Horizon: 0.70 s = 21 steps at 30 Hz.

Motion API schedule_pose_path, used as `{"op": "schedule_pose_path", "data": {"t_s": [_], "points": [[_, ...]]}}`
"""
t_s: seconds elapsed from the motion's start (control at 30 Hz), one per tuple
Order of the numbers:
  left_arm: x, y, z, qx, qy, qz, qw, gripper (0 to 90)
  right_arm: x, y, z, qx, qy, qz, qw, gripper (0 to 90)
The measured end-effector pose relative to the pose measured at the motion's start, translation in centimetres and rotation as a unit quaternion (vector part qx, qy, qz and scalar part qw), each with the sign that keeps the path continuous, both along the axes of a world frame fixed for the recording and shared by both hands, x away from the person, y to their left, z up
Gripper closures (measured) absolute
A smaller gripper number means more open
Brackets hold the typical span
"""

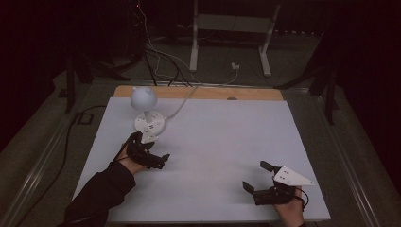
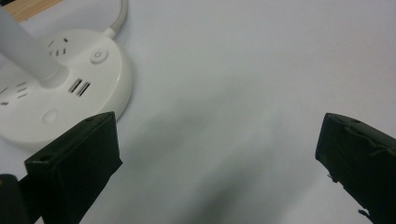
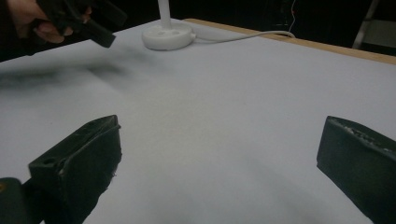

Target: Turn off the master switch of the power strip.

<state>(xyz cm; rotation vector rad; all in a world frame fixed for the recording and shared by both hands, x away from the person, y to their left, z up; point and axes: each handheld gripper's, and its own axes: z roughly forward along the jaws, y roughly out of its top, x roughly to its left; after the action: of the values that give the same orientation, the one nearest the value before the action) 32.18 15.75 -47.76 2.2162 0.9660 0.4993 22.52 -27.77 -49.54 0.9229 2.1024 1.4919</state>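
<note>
A white desk lamp stands at the back left of the white table (image 1: 213, 142), with a round globe head (image 1: 143, 97) and a round base (image 1: 149, 122) that carries sockets, two USB ports and a button. My left gripper (image 1: 153, 147) stands open just in front of that base, nothing between its jaws. In the left gripper view the base (image 2: 56, 88) lies past the left jaw, and my left gripper (image 2: 217, 135) spans bare table. My right gripper (image 1: 256, 176) rests open and empty near the front right edge. The right gripper view has my right gripper (image 3: 219, 140) facing the base (image 3: 167, 36).
The lamp's white cable (image 1: 182, 104) runs off the table's wooden back edge (image 1: 198, 92). A white metal frame (image 1: 231, 28) and loose cables lie on the dark floor behind. A person's hand with the left gripper (image 3: 88, 23) shows far off in the right gripper view.
</note>
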Motion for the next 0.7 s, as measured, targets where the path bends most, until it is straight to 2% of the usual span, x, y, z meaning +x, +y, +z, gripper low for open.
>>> {"op": "schedule_pose_path", "data": {"t_s": [0.53,0.7], "points": [[-3.6,2.4,-0.4,-0.003,0.008,-0.03,0.9995,0.4,0.0,0.1,-0.1,-0.006,0.002,-0.001,1.0,0.0],[-5.0,3.0,-0.6,-0.024,0.018,-0.04,0.9987,0.4,0.0,0.1,0.0,-0.007,0.001,-0.001,1.0,0.0]]}}
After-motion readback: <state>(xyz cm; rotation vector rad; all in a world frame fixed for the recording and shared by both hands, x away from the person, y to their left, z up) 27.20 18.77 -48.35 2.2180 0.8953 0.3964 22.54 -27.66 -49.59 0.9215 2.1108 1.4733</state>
